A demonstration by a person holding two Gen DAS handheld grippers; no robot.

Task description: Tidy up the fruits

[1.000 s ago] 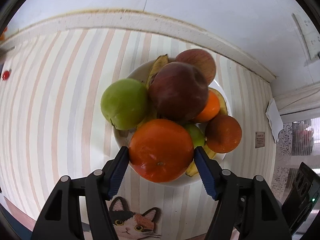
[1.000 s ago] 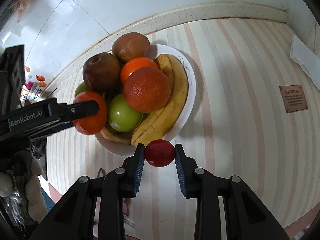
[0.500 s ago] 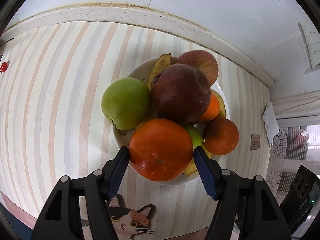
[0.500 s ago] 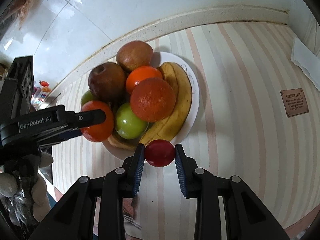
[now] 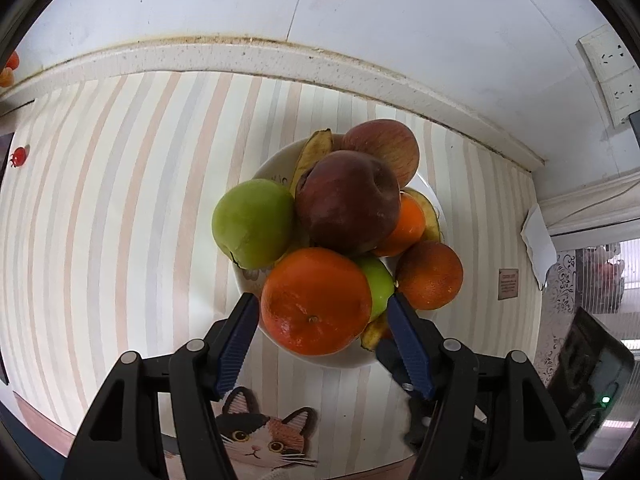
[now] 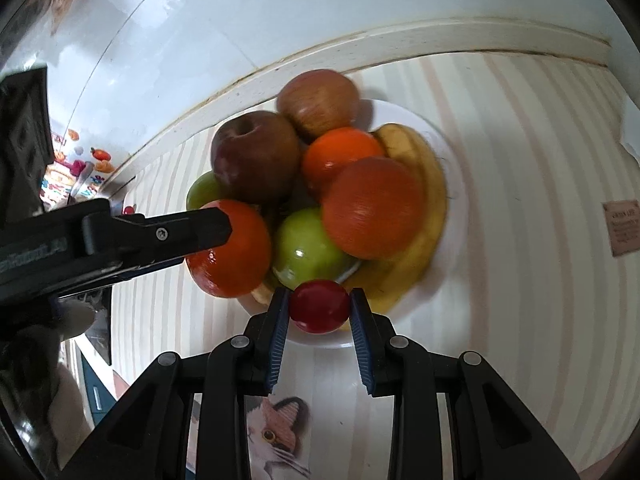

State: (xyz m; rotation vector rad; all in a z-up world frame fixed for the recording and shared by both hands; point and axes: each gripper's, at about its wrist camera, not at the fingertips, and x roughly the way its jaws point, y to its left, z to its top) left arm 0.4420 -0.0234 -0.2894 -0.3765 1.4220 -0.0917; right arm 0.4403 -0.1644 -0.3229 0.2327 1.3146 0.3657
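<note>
A white plate [image 5: 276,164] on the striped tabletop is piled with fruit: a green apple [image 5: 252,222], a dark red apple [image 5: 348,200], a paler red apple [image 5: 384,144], two oranges and a banana [image 6: 424,240]. My left gripper [image 5: 320,300] is shut on a large orange [image 5: 316,300] at the pile's near edge. In the right wrist view one of its fingers [image 6: 160,236] lies across that orange [image 6: 236,256]. My right gripper [image 6: 319,296] is shut on a small round red fruit [image 6: 319,311], held just over the plate's near rim beside a second green apple [image 6: 308,252].
A white wall with a raised ledge [image 5: 240,56] runs close behind the plate. A cat picture [image 5: 260,436] lies on the cloth under the grippers. A small brown label [image 6: 624,228] and a folded paper [image 5: 538,240] lie to the right. A wall socket [image 5: 608,68] is up right.
My right gripper has carried the red fruit forward, from the bare cloth in front of the plate to over its near rim. The left gripper still grips the orange and has barely moved.
</note>
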